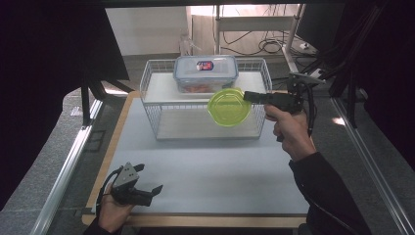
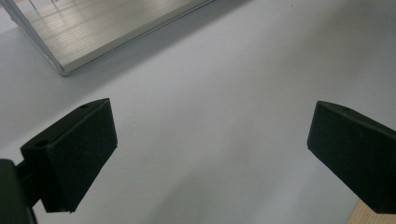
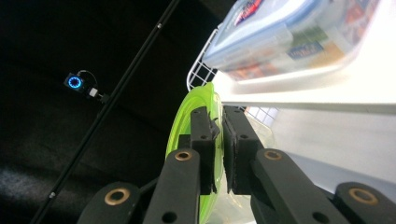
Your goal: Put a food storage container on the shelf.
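Observation:
A round translucent green lid (image 1: 229,106) hangs in the air in front of the white wire shelf rack (image 1: 151,93), held by its right edge in my right gripper (image 1: 247,97). The right gripper view shows the lid (image 3: 184,121) edge-on, pinched between the two black jaws of that gripper (image 3: 218,122). A clear plastic food box with a blue-rimmed lid (image 1: 205,73) stands on the rack's upper shelf, just behind and above the green lid. My left gripper (image 1: 149,178) rests open near the table's front left corner; its jaws (image 2: 210,140) stand wide apart over bare table.
The rack's lower shelf (image 1: 205,125) is bare. The grey table top (image 1: 205,171) has a wooden rim at its front and left. A metal rail (image 1: 63,171) runs along the left side, and cables lie on the floor behind.

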The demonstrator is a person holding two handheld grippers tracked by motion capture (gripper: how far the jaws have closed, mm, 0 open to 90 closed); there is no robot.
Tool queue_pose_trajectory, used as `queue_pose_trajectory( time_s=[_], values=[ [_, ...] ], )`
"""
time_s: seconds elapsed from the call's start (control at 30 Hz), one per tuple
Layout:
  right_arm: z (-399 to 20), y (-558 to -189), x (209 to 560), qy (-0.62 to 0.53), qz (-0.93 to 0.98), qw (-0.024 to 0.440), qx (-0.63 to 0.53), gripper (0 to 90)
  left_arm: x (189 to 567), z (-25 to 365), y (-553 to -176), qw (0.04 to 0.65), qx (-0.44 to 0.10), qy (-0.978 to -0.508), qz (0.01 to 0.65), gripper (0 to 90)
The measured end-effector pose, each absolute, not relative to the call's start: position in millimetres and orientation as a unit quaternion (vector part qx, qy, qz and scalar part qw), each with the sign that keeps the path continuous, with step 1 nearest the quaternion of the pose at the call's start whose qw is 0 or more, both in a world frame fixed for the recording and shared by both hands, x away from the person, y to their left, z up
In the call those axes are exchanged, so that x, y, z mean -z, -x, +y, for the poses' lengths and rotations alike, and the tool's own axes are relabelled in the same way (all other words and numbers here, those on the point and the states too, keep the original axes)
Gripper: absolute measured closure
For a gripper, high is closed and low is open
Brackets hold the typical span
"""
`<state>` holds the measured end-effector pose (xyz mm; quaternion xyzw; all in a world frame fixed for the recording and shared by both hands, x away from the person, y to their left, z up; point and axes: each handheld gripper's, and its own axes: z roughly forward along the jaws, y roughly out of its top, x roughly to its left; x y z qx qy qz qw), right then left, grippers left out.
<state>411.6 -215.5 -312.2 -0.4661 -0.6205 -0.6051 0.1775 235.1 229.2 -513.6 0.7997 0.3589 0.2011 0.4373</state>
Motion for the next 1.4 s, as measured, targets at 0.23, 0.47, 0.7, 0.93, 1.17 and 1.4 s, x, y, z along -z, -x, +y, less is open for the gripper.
queue_pose_trajectory(
  time_s=[0.23, 0.47, 0.7, 0.93, 1.17, 1.4],
  values=[
    [-209, -423, 296, 0.466, -0.611, 0.176, 0.614, 84.1, 513, 229, -235, 0.438, -0.2, -0.8, 0.358, 1.4],
    [-203, -435, 283, 0.471, -0.602, 0.169, 0.622, 84.1, 514, 229, -235, 0.44, -0.199, -0.799, 0.358, 1.5],
    [-197, -448, 272, 0.479, -0.591, 0.159, 0.629, 84.1, 514, 229, -235, 0.442, -0.198, -0.799, 0.358, 1.5],
    [-185, -462, 261, 0.485, -0.587, 0.145, 0.632, 84.1, 514, 229, -235, 0.443, -0.196, -0.799, 0.357, 1.7],
    [-172, -480, 260, 0.5, -0.574, 0.128, 0.636, 84.0, 513, 229, -235, 0.444, -0.195, -0.799, 0.356, 1.7],
    [-162, -499, 263, 0.518, -0.554, 0.12, 0.641, 83.9, 513, 230, -235, 0.446, -0.192, -0.799, 0.355, 1.8]
  ],
)
